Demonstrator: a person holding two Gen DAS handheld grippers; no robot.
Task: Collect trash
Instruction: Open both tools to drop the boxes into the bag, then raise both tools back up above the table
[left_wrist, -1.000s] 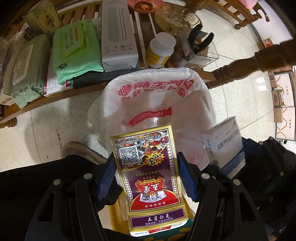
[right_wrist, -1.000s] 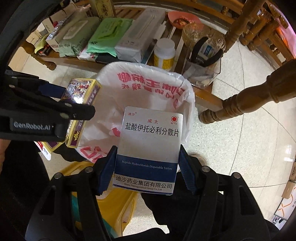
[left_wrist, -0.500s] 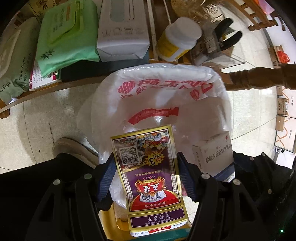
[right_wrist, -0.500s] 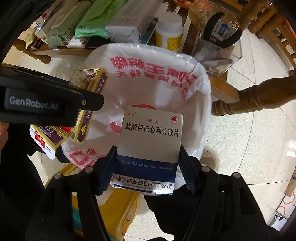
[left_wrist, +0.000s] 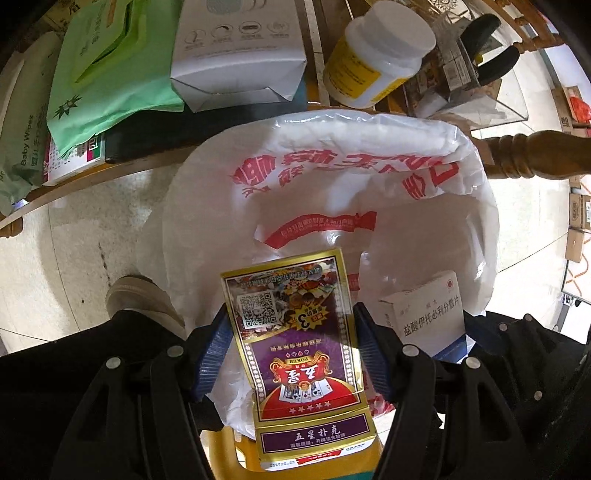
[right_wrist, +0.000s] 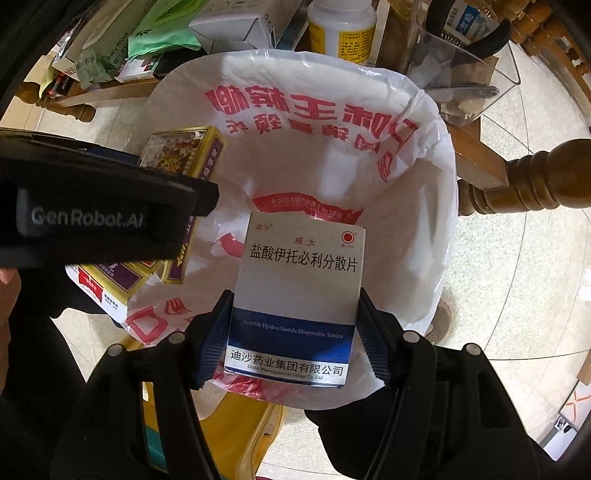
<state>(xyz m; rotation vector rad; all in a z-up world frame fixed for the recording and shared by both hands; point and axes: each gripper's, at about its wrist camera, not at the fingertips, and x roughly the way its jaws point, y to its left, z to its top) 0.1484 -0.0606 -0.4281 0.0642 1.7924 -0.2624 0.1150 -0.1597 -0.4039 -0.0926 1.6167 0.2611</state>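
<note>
My left gripper (left_wrist: 291, 354) is shut on a gold and purple playing-card box (left_wrist: 295, 343), held over the near rim of a bin lined with a white plastic bag with red print (left_wrist: 332, 177). In the right wrist view the same card box (right_wrist: 181, 155) shows at the left behind the left gripper's black body (right_wrist: 92, 218). My right gripper (right_wrist: 293, 339) is shut on a white and blue medicine box (right_wrist: 299, 288), which hangs over the open bag (right_wrist: 314, 110). That medicine box (left_wrist: 428, 310) appears at the right of the left wrist view.
A low wooden shelf (left_wrist: 110, 170) behind the bin holds green wipe packs (left_wrist: 107, 66), a white carton (left_wrist: 236, 48), a white bottle with yellow label (left_wrist: 376, 55) and a clear holder with pliers (right_wrist: 465, 55). A turned wooden leg (right_wrist: 535, 181) stands right. A yellow stool (right_wrist: 236, 424) sits below.
Both grippers have come down toward the bag with their boxes, so the bag's mouth looks larger and closer. The grips on both boxes are unchanged.
</note>
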